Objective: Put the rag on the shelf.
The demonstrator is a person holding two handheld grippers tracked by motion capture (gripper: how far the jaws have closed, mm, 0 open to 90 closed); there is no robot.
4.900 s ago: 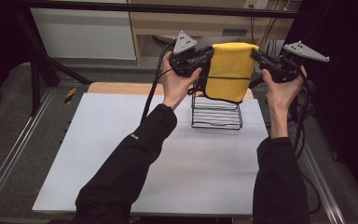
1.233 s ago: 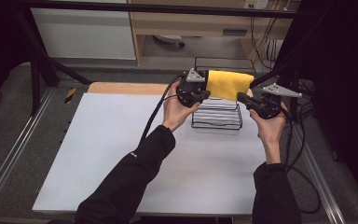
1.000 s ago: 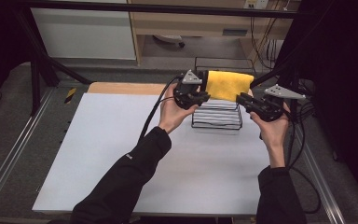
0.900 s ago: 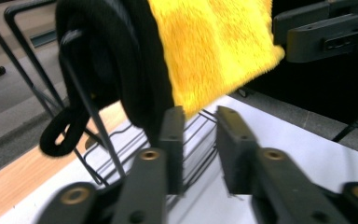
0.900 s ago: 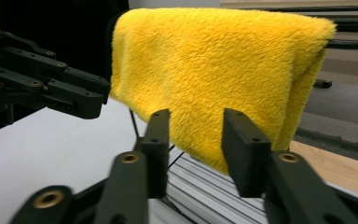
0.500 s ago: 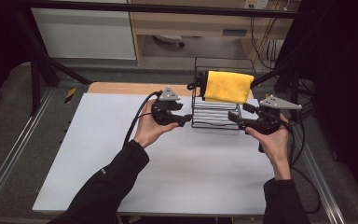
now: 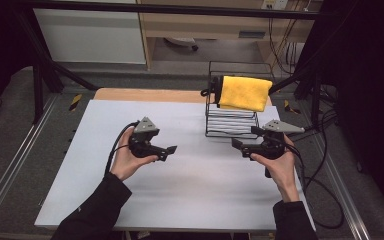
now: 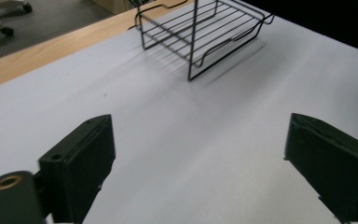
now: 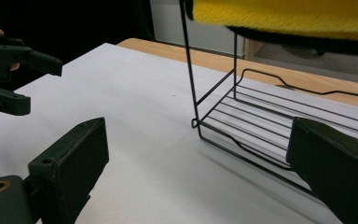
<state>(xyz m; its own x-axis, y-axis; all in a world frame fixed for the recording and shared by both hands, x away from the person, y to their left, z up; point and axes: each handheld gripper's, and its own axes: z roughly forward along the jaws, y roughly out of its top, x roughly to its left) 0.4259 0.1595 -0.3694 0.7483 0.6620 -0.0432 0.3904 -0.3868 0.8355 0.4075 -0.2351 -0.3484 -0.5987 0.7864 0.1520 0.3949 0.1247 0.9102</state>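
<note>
On the white table point(image 7: 190, 200), I hold my left gripper point(image 7: 169, 151) and my right gripper point(image 7: 239, 145) low over the surface, both in front of the wire rack point(image 7: 230, 122) and well apart from it. Each gripper's jaws have just been opening and now stand spread wide, with nothing between them. Earlier, both grippers were raised at the rack's top rail, each at one end of the yellow cloth point(image 7: 245, 92); since then both hands have dropped and drawn back toward me, the left one travelling farther and ending well to the left of the rack. The cloth is draped over the top rail of the rack, at the far right of the table, touched by neither gripper.

Limits of view: the left gripper view cuts off the upper part of the rack point(image 8: 200, 32), so the cloth falls outside it. The right gripper view clips the cloth point(image 9: 284, 14) at the top edge and shows my left gripper point(image 9: 23, 79) partly cut off at the left margin. How the far side of the cloth hangs behind the rail cannot be made out.
</note>
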